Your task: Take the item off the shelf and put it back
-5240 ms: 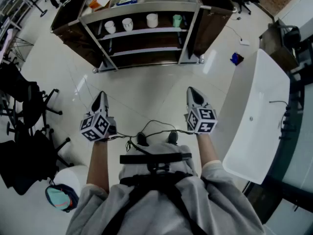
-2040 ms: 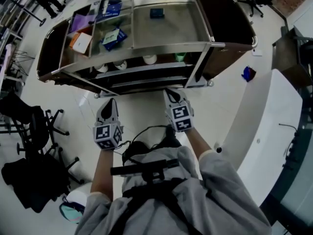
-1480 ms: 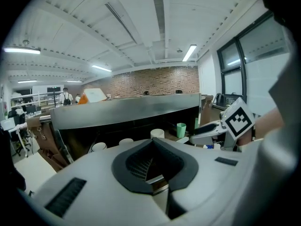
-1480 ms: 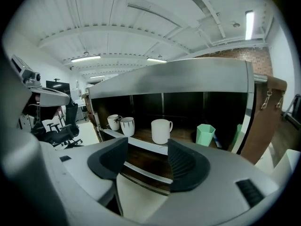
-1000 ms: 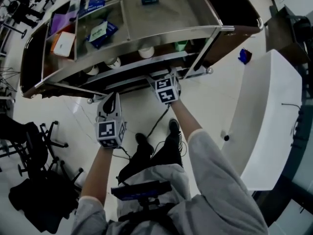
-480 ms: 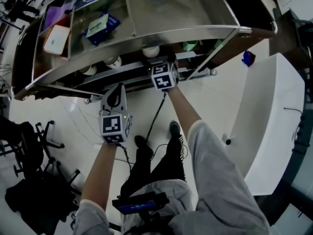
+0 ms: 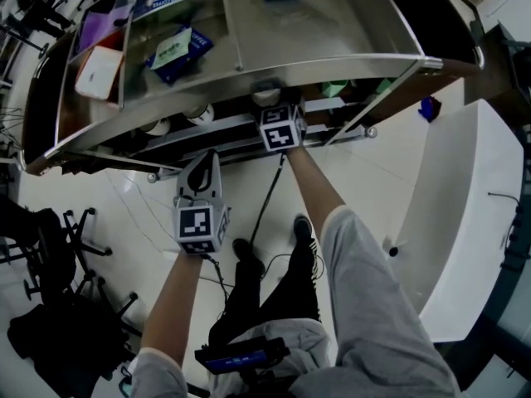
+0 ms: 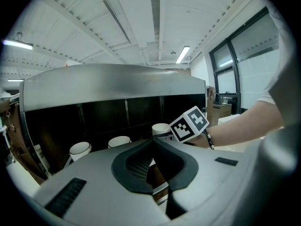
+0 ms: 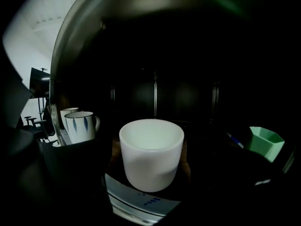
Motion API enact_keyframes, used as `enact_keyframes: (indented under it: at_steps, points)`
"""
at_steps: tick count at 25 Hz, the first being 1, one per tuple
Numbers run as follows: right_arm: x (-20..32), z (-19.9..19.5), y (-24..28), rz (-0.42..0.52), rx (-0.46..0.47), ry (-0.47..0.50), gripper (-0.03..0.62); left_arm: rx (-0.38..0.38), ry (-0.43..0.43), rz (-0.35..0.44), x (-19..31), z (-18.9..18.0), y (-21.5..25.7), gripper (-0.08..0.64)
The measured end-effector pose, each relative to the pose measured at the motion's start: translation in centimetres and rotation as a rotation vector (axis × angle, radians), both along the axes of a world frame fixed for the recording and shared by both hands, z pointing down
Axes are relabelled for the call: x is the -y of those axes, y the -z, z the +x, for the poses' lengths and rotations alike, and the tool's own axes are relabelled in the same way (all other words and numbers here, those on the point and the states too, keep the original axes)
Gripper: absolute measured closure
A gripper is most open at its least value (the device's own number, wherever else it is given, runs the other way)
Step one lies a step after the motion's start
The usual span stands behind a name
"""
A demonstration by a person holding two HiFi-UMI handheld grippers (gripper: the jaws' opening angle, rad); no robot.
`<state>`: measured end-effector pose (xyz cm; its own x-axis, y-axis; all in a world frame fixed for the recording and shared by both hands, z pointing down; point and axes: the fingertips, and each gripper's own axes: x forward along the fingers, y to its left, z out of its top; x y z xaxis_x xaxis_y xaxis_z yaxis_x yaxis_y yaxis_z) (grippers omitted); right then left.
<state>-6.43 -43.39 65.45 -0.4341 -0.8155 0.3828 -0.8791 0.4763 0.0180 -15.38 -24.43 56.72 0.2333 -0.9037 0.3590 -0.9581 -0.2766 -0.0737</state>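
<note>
The white cup [image 9: 151,153] stands upright at the front of the middle shelf, straight ahead of my right tongs [image 7: 276,121] and framed between their two jaws. In the head view it only peeps out, cup rim [image 7: 265,96] just under the steel top of the shelf unit [image 7: 332,23].

A second ago the right tongs were short of that edge. Now they have pushed in under it, and their jaws have just been opening, so they stand spread wide with the cup between them and neither pad visibly pressing on it. I judge that the reach is done and the take has not begun. The cup has not left the shelf, and the next thing needed is to close on its wall.

To its left, a little apart, sits a striped mug [image 9: 81,126], and on the right, well apart, a green cup [image 9: 265,147]. With the jaws this wide, the left one could brush the mug if I drift sideways.

My left tongs [image 7: 203,162] hang outside and below the shelf, jaws together on nothing, having only sunk a little. Their view looks across at two more white cups [image 8: 80,149] and at my right forearm
</note>
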Motion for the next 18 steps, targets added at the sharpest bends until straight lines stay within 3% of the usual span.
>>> enact_keyframes:
  at_steps: [4, 6, 13, 18]
  points:
    - [0.6, -0.1, 0.1, 0.016, -0.035, -0.013, 0.104, -0.007, 0.007, 0.003, 0.2, -0.4, -0.2, 0.552]
    - [0.7, 0.3, 0.3, 0.028, -0.054, -0.031, 0.166, -0.007, 0.006, 0.010, 0.4, -0.5, -0.2, 0.552]
    - [0.7, 0.5, 0.5, 0.030, -0.041, -0.076, 0.172, -0.006, 0.004, 0.012, 0.5, -0.8, -0.3, 0.552]
    - [0.0, 0.3, 0.7, 0.034, -0.043, -0.053, 0.173, -0.003, 0.020, 0.000, 0.2, -1.4, -0.4, 0.552]
